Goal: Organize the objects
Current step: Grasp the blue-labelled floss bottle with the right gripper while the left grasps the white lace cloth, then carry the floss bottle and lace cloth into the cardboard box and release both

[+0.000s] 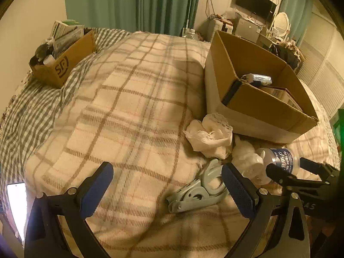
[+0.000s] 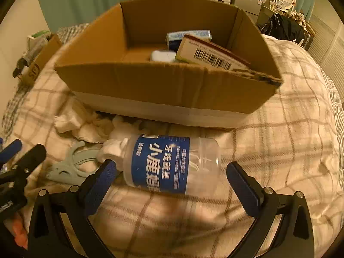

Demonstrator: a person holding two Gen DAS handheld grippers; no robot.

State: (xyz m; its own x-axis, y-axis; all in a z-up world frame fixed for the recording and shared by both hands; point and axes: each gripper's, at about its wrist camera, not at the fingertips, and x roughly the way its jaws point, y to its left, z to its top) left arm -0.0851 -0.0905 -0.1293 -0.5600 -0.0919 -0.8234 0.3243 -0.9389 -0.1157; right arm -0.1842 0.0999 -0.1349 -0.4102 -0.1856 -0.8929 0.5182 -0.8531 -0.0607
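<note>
A clear plastic jar with a blue label (image 2: 169,165) lies on its side on the plaid blanket, just ahead of and between the fingers of my open right gripper (image 2: 172,172); it also shows in the left wrist view (image 1: 279,161). My left gripper (image 1: 167,178) is open and empty above the blanket, its right finger (image 1: 238,191) beside a grey-green plastic clamp (image 1: 197,191). Crumpled white tissue (image 1: 209,134) lies between the clamp and a large open cardboard box (image 2: 167,86) holding small packs and a barcoded box (image 2: 212,53).
A smaller cardboard box (image 1: 62,62) filled with items stands at the far left on a checked pillow. A lit phone screen (image 1: 17,204) lies at the left edge. Curtains, a wall TV (image 1: 254,2) and a cluttered dresser are beyond the bed.
</note>
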